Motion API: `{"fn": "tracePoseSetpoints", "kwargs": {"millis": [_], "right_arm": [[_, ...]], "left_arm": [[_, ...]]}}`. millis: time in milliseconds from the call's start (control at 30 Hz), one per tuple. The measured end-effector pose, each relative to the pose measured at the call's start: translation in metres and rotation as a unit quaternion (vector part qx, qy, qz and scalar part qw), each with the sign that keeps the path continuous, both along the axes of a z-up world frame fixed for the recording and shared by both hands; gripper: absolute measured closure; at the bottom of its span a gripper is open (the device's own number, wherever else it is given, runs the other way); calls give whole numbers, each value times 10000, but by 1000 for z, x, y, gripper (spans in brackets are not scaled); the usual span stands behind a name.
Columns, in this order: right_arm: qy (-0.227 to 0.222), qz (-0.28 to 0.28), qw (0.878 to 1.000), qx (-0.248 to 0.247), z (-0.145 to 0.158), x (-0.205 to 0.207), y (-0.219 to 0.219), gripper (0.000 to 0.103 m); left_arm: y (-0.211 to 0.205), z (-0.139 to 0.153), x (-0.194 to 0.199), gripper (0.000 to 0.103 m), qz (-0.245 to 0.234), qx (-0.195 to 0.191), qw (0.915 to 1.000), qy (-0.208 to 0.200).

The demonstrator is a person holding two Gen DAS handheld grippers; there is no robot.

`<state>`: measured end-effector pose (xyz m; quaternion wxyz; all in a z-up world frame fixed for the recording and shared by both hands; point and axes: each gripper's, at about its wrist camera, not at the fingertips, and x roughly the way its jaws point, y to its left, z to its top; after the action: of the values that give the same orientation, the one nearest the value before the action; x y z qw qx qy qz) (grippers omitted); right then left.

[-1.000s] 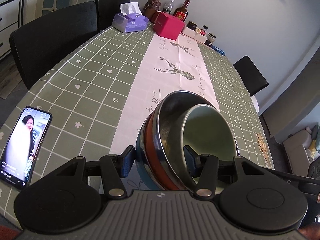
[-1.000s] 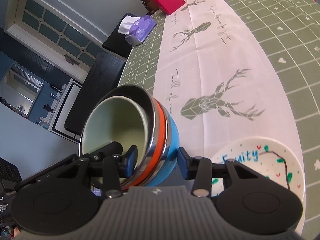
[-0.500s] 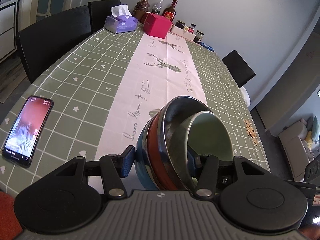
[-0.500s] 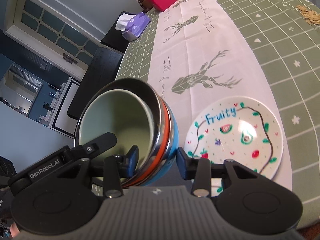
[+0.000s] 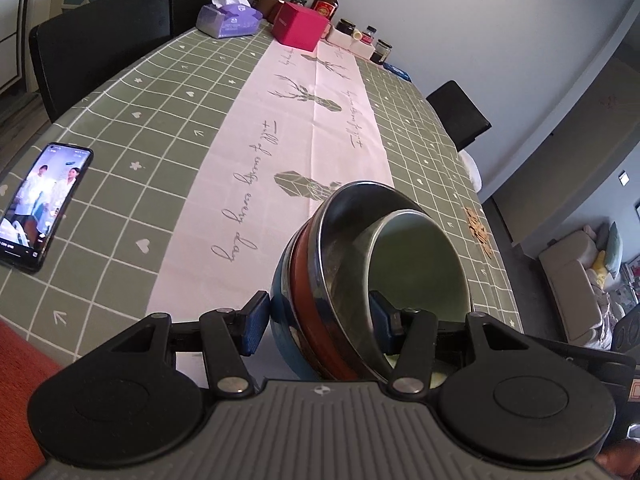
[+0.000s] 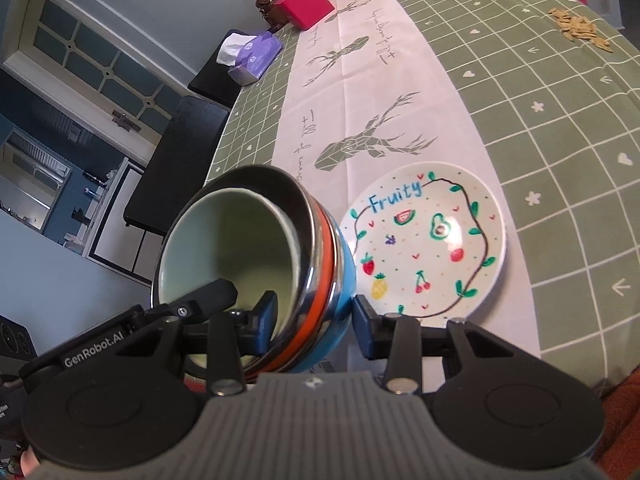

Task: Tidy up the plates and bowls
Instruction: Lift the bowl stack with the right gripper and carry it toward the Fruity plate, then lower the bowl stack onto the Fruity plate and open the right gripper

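Observation:
A nested stack of bowls (image 5: 360,280), pale green inside steel, orange and blue, is held tilted above the table's near end. My left gripper (image 5: 320,316) is shut on its rim, one finger inside and one outside. My right gripper (image 6: 314,318) is shut on the opposite rim of the same stack of bowls (image 6: 256,264). A white "Fruity" plate (image 6: 424,240) with fruit drawings lies flat on the pink runner, just right of the stack in the right wrist view.
A phone (image 5: 38,204) with a lit screen lies at the table's left edge. A tissue box (image 5: 228,20), red box (image 5: 300,28), bottles and jars stand at the far end. Black chairs (image 5: 100,40) line the left side. Crumbs (image 6: 576,28) lie at the right.
Both grippers have drawn the bowl stack back toward the near end of the table. The Fruity plate has come fully into the right wrist view beside the stack.

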<state>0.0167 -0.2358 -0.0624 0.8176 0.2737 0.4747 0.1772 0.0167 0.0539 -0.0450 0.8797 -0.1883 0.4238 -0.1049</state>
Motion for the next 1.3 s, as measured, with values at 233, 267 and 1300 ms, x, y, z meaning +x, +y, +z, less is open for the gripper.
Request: {"fn": "tracePoseSetpoints", "kwargs": {"millis": [233, 267, 1300], "right_arm": [[-43, -197, 9997, -142, 6, -10, -18, 63], [-48, -235, 9996, -162, 6, -11, -21, 63], [-64, -647, 9974, -308, 7, 1, -59, 64]], "left_arm": [[-20, -1, -2, 43, -231, -43, 9997, 24], [-22, -1, -2, 43, -263, -53, 9996, 27], [-62, -6, 26, 43, -621, -36, 9978, 231]]}}
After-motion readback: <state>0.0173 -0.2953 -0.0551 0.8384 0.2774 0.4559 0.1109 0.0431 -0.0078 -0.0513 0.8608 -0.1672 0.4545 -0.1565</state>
